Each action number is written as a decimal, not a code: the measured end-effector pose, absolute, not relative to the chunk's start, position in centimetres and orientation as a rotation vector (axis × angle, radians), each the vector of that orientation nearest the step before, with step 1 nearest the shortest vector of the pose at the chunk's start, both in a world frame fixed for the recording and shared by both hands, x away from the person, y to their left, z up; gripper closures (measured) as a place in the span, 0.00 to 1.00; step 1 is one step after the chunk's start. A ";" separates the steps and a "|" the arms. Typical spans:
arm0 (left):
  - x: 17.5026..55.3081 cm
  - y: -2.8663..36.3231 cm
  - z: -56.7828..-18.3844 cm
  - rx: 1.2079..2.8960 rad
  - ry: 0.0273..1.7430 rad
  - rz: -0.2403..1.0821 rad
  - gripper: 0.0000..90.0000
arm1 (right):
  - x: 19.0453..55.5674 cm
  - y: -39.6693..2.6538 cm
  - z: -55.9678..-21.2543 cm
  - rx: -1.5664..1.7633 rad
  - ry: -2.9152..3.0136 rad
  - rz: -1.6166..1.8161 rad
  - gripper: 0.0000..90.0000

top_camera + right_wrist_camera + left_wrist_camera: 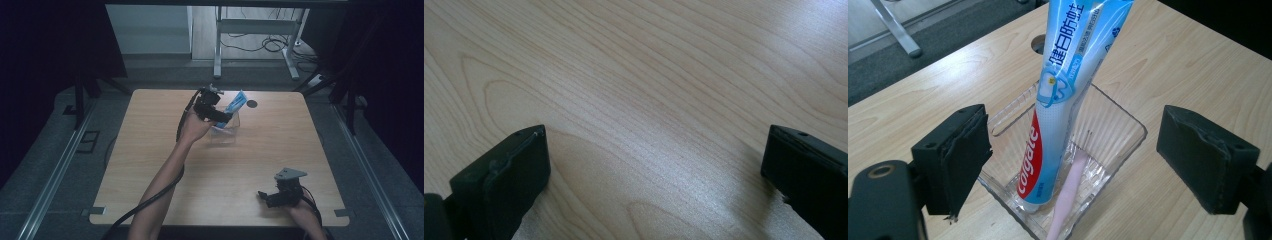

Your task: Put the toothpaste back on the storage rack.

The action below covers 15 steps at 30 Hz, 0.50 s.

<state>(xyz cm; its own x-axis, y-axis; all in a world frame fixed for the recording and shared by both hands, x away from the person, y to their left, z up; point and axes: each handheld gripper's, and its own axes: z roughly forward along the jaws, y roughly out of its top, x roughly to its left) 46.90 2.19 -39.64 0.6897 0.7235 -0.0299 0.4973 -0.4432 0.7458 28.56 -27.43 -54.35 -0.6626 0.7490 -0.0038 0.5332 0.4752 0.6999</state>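
Note:
A clear ribbed plastic container (1128, 120) stands on the wooden table (280, 135), toward its far middle. A blue, white and red Colgate toothpaste tube (1058, 115) stands upright in it, leaning on the far rim, with a pink toothbrush handle (1068, 195) beside it. My left gripper (1075, 135) is open, its jaws wide on either side of the tube and clear of it. In the high view the left gripper (222, 118) hovers over the container (225, 134) with the tube (236, 104) poking out. My right gripper (265, 197) rests open near the front right edge, over bare wood (654, 145).
A round dark hole (252, 104) lies in the tabletop just beyond the container. A metal desk frame (217, 50) and loose cables sit on the floor behind the table. The left gripper's cable trails off the front edge (150, 200).

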 end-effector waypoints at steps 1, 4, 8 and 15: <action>46.8 2.3 -39.7 2.131 0.932 0.377 0.16 | 28.6 -27.4 -54.3 1.087 2.417 0.984 0.00; 46.5 2.5 -39.7 2.131 0.926 0.386 0.16 | 28.6 -27.4 -54.3 1.086 2.417 0.984 0.00; 46.0 2.8 -39.7 2.134 0.916 0.402 0.15 | 28.6 -27.4 -54.3 1.088 2.417 0.984 0.00; 45.3 3.6 -39.8 2.128 0.915 0.423 0.15 | 28.6 -27.4 -54.3 1.089 2.417 0.985 0.00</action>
